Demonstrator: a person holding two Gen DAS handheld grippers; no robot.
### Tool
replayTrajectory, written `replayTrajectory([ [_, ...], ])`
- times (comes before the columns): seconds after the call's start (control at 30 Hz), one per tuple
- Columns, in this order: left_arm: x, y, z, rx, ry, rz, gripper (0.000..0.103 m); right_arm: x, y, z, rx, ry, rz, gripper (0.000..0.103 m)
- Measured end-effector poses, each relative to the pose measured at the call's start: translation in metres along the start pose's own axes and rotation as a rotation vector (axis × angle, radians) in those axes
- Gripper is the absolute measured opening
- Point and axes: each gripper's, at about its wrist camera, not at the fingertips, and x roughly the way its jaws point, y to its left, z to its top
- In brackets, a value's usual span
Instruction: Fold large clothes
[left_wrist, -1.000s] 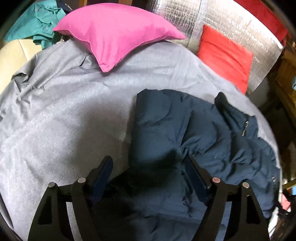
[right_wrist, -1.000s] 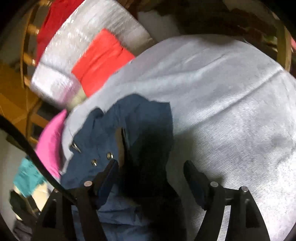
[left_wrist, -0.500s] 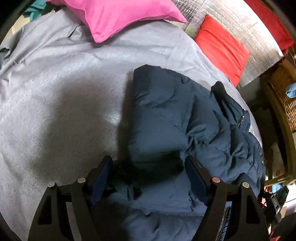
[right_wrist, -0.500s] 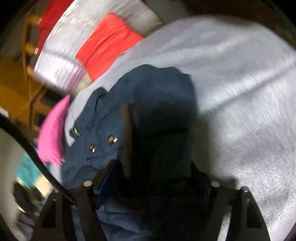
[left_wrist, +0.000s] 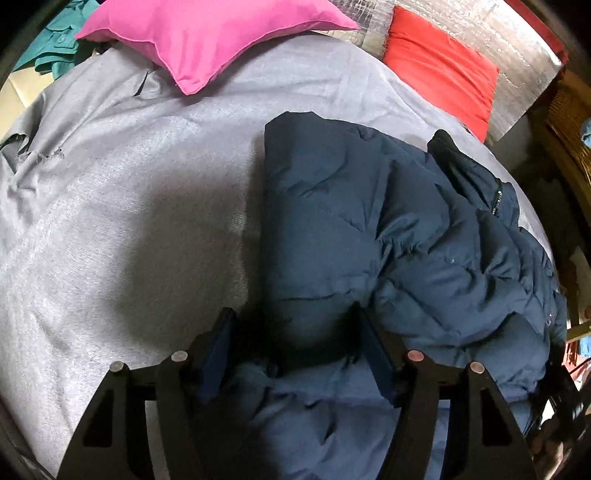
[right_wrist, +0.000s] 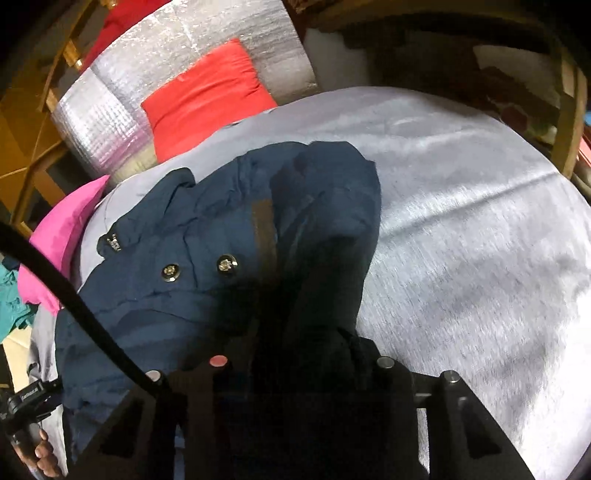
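Navy jacket bunched on the grey bed, partly folded. Left tool closing round a puffy fold, pads not biting yet. Right tool closing too, cloth between, grip too dark to call. Best to pinch deep, both layers, lift together, keep edges level.

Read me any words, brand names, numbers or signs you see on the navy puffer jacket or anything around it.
Nothing can be read with certainty.
Small label on the navy puffer jacket, at its collar edge: letters too blurred to read.
Two round metal snap buttons: embossed pattern, not legible.
Zipper pull: too small to read.
White marking on a black clamp at the lower left: too small to read.
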Motion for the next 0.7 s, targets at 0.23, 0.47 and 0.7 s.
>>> replayTrajectory([
  [0.23,-0.023,0.005,0.004,0.025,-0.042,0.005,0.068,-0.006,-0.012,0.011,0.117,0.088,-0.022,0.068],
  [0.47,-0.028,0.005,0.016,0.040,-0.085,-0.011,0.073,0.004,-0.022,0.019,0.236,0.095,0.037,0.080],
  [0.7,0.001,0.000,0.018,0.044,0.011,-0.072,0.074,0.015,-0.020,0.021,0.208,0.071,0.099,0.088],
])
